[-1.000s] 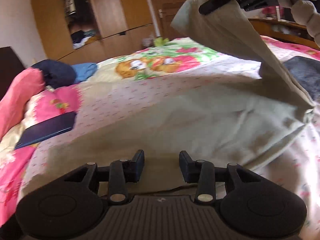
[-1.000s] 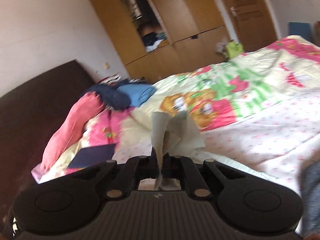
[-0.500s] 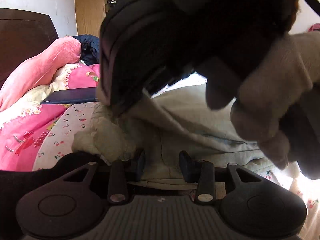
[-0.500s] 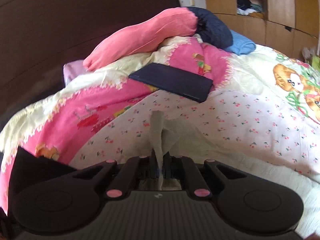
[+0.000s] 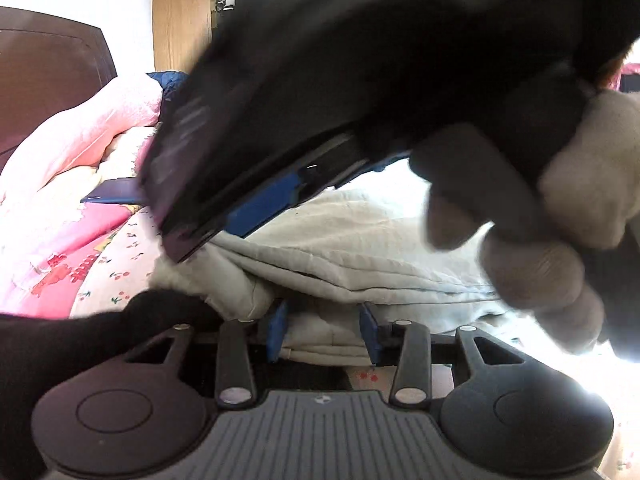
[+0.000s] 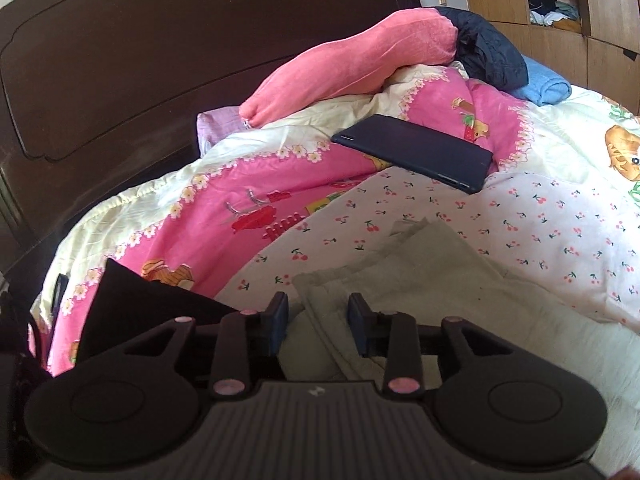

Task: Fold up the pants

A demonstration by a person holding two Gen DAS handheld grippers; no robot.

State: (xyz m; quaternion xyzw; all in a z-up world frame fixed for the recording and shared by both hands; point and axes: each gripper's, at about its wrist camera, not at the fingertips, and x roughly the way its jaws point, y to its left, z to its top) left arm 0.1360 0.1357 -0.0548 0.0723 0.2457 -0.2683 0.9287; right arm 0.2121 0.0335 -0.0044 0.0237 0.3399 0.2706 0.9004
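The pale grey-green pants (image 5: 360, 248) lie folded over on the cherry-print bed cover (image 6: 540, 216). In the right wrist view the pants (image 6: 432, 276) lie flat, their folded end just past my right gripper (image 6: 318, 322), which is open with fabric between its fingers but not pinched. My left gripper (image 5: 322, 334) is open, low at the near edge of the pants. The right gripper body and the gloved hand (image 5: 560, 240) holding it fill the upper left wrist view and hide much of the bed.
A dark tablet (image 6: 416, 152) lies on the pink quilt (image 6: 248, 200) beyond the pants. A pink pillow (image 6: 352, 64), a navy jacket (image 6: 488, 52) and a blue cloth (image 6: 540, 84) lie near the dark headboard (image 6: 120, 64). A black cloth (image 6: 132, 304) lies at the near left.
My right gripper carried the pants end over toward the headboard side, laid it down and opened, letting go. My left gripper stayed open at the near edge.
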